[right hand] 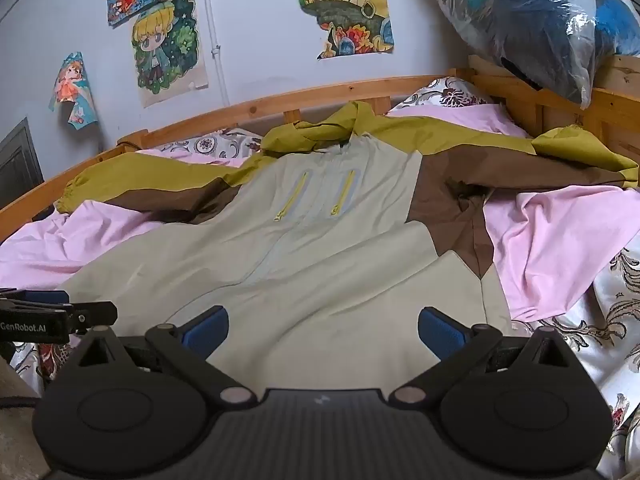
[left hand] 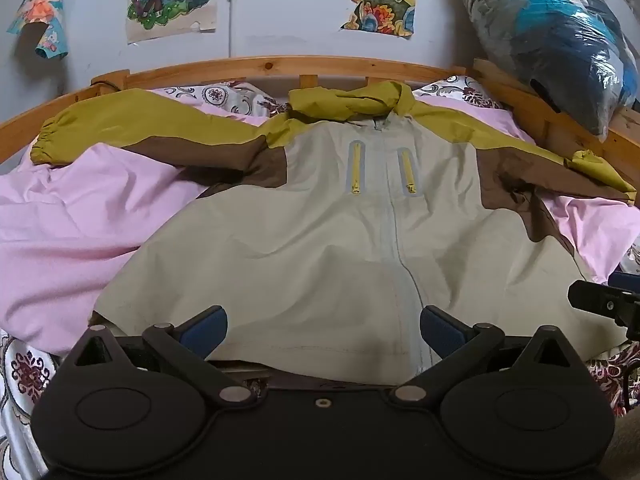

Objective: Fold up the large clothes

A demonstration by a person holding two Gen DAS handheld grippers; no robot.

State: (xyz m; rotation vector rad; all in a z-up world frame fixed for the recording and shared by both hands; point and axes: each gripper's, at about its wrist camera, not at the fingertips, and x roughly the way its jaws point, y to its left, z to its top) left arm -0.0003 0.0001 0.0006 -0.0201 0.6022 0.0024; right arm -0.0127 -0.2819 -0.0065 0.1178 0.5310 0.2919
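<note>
One jacket [left hand: 320, 240] is lying front-up and spread out on the bed [left hand: 280, 65], both sleeves out, two chest zips showing. You're hovering both left tongs [left hand: 323, 324] and right tongs [right hand: 323, 326] released over its hem. That slick fabric's probably sliding on the rumpled pink sheet [left hand: 60, 240] if you're pinching one layer.

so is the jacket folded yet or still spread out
Spread out, not folded. The jacket lies flat, front up, on the pink sheet, both sleeves stretched to the sides. The left gripper and right gripper are open at its hem.
</note>
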